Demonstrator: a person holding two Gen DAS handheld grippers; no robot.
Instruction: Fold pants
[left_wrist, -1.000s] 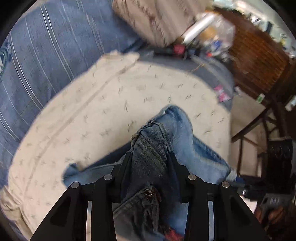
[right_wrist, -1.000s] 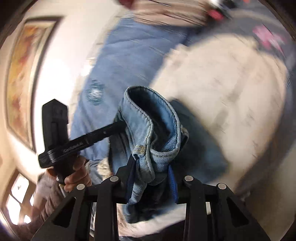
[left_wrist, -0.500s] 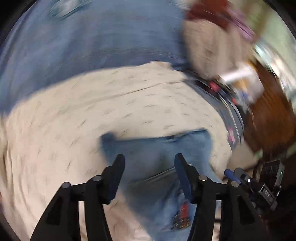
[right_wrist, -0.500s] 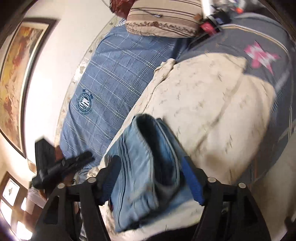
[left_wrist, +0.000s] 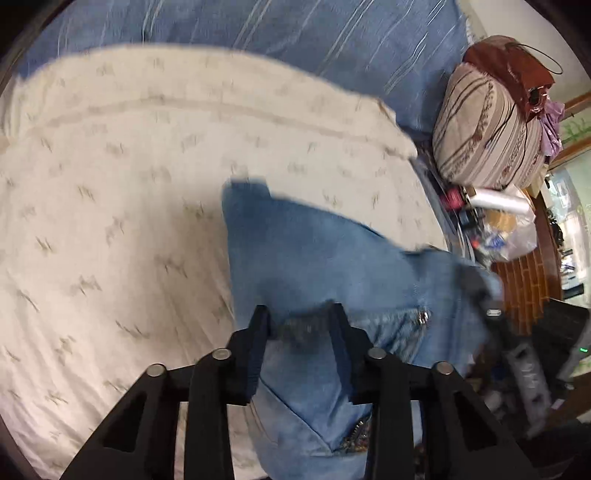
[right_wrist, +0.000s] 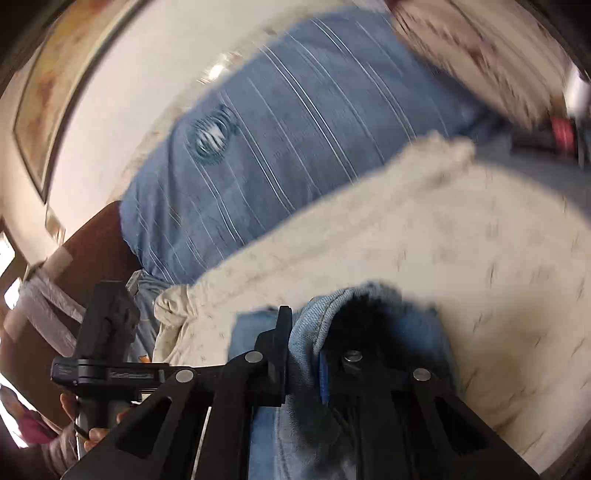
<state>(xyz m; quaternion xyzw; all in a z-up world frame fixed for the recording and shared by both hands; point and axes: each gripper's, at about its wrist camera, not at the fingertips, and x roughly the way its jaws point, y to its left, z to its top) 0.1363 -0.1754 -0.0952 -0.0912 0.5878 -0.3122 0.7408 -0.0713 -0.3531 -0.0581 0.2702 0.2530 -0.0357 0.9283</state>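
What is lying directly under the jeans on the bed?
The jeans rest on a cream sheet with a small dash pattern, which lies over a blue striped bedcover. What sits beneath the denim itself, and under the sheet there, is covered and cannot be seen.

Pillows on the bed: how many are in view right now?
1: a striped beige pillow lies at the far right edge of the bed, beside the blue sheet, under a dark red bag. Others may be hidden.

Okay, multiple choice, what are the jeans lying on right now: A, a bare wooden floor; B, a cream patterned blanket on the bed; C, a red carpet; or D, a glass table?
B: the jeans lie flat on the cream patterned blanket, which is spread over the blue striped bedsheet.
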